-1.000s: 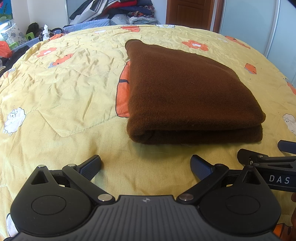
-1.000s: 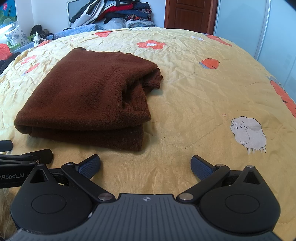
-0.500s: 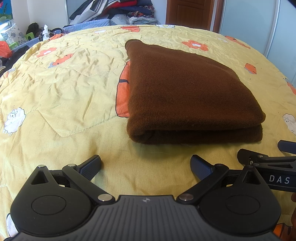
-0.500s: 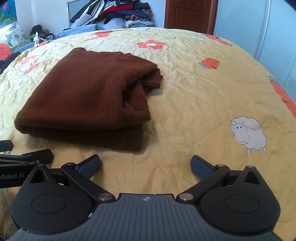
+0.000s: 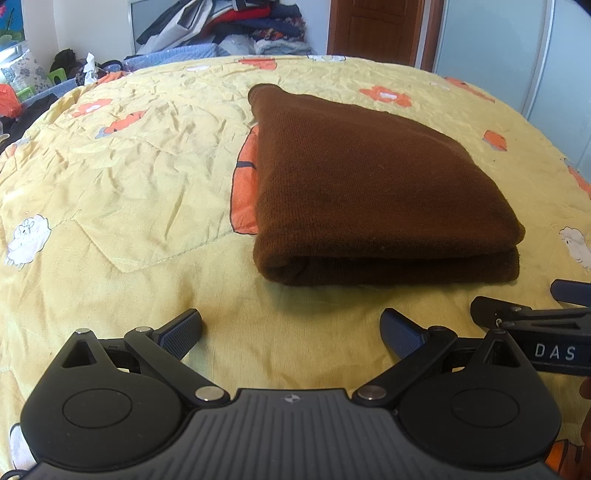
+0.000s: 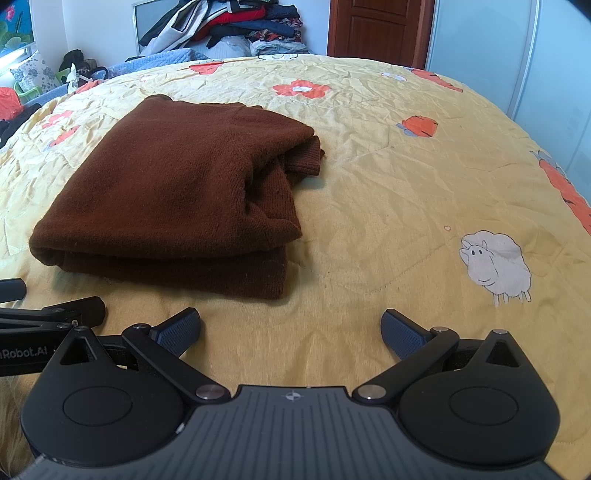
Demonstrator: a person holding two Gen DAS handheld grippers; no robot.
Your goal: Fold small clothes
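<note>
A brown knit garment (image 5: 369, 192) lies folded in a flat stack on the yellow bedspread (image 5: 129, 184), its folded edge toward me. It also shows in the right wrist view (image 6: 177, 195), ahead and to the left. My left gripper (image 5: 291, 328) is open and empty, just in front of the garment's near edge and apart from it. My right gripper (image 6: 291, 328) is open and empty, near the garment's right front corner. Each gripper shows at the edge of the other's view.
The bedspread has orange flowers and a white sheep print (image 6: 495, 266). A pile of clothes (image 5: 236, 26) lies beyond the bed's far edge. A wooden door (image 6: 376, 29) and a sliding wardrobe panel (image 6: 480, 48) stand at the back right.
</note>
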